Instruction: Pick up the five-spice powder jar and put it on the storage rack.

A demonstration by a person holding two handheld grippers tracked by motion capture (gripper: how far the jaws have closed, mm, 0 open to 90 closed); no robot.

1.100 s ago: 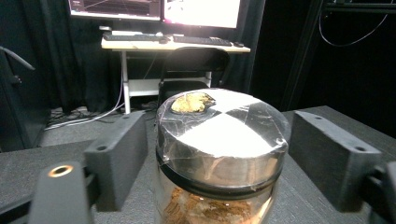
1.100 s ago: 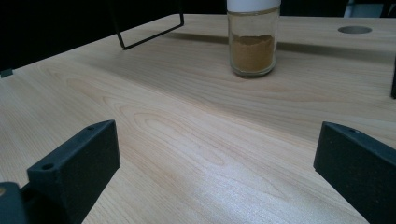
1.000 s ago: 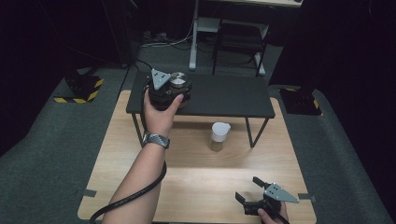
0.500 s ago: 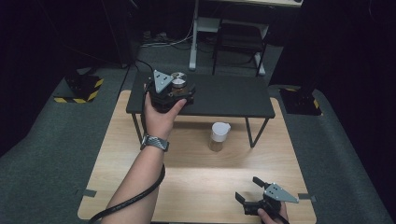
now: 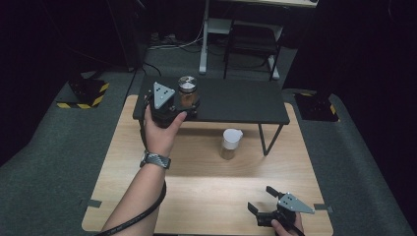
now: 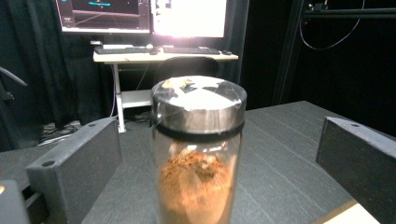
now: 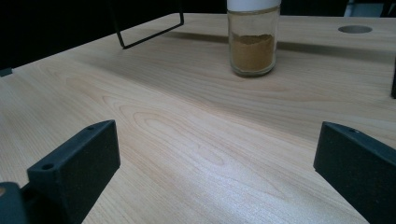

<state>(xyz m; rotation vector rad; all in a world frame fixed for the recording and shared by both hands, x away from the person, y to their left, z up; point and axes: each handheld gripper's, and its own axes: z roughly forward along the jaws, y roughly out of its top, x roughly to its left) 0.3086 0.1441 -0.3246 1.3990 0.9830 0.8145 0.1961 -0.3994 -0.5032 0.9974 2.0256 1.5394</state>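
A glass jar of reddish-brown powder with a silver lid [image 5: 187, 90] [image 6: 198, 140] stands upright on the left end of the black shelf [image 5: 241, 101]. My left gripper [image 5: 182, 104] [image 6: 217, 140] is at the shelf's near left edge. Its jaws have just been opening, and the jar stands between them with clear gaps on both sides. A second jar with a white lid [image 5: 230, 144] [image 7: 252, 39], holding tan powder, stands on the wooden table [image 5: 196, 196] in front of the shelf. My right gripper [image 5: 260, 199] [image 7: 217, 149] rests open near the table's front right edge, with nothing between its fingers.
The black shelf stands on thin metal legs [image 5: 263, 140] over the back of the table. Beyond it are a chair [image 5: 253, 39] and a desk with monitors [image 6: 140, 16]. Yellow-black striped blocks [image 5: 88, 91] lie on the floor at both sides.
The left gripper has drawn back to the left and toward the near edge of the shelf. The silver-lidded jar, earlier hidden under it, now shows standing free. The right gripper has not moved.
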